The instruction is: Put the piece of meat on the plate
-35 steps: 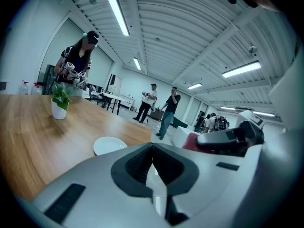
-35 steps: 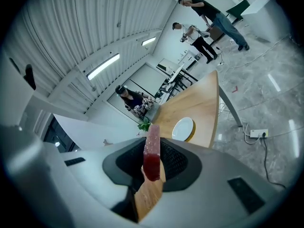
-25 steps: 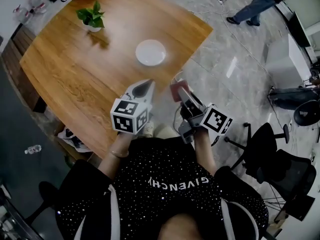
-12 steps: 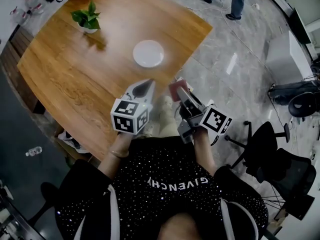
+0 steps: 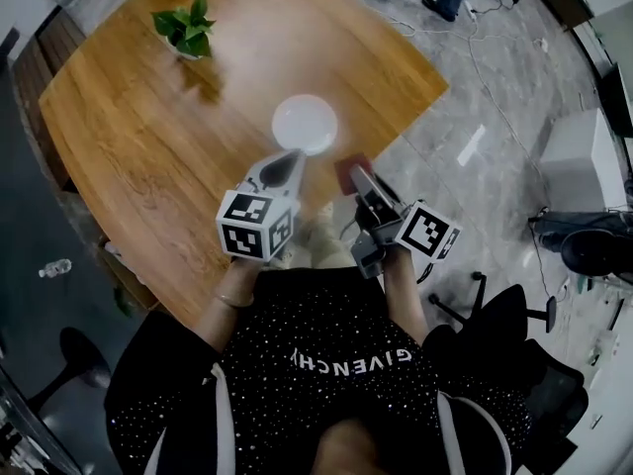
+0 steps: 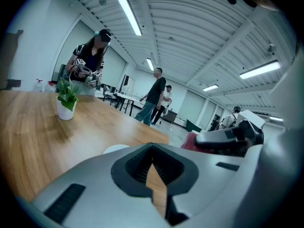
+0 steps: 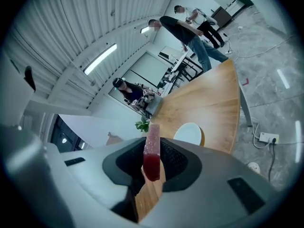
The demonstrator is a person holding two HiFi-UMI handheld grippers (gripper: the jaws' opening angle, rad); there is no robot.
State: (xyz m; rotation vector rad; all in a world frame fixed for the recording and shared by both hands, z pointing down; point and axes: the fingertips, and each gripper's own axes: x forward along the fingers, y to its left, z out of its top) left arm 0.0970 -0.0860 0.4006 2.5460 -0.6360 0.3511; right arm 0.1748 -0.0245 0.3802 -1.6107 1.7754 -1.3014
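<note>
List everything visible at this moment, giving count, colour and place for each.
Table: one, brown wood, in front of the person.
Plate: one, white, empty, on the table near its edge.
Potted plant: one, green in a white pot, on the table's far side.
Piece of meat: one, red, between the jaws of the right gripper.
Bottle: one, clear, on the dark floor left of the table.
Cabinet: one, white, on the floor at right.
Office chair: one, black, lower right.
Bystanders: at least three, mostly dark clothes, beyond the table.
Left gripper: one, grey-white, jaws together, empty, just short of the plate.
Right gripper: one, grey-white, shut on the meat.
</note>
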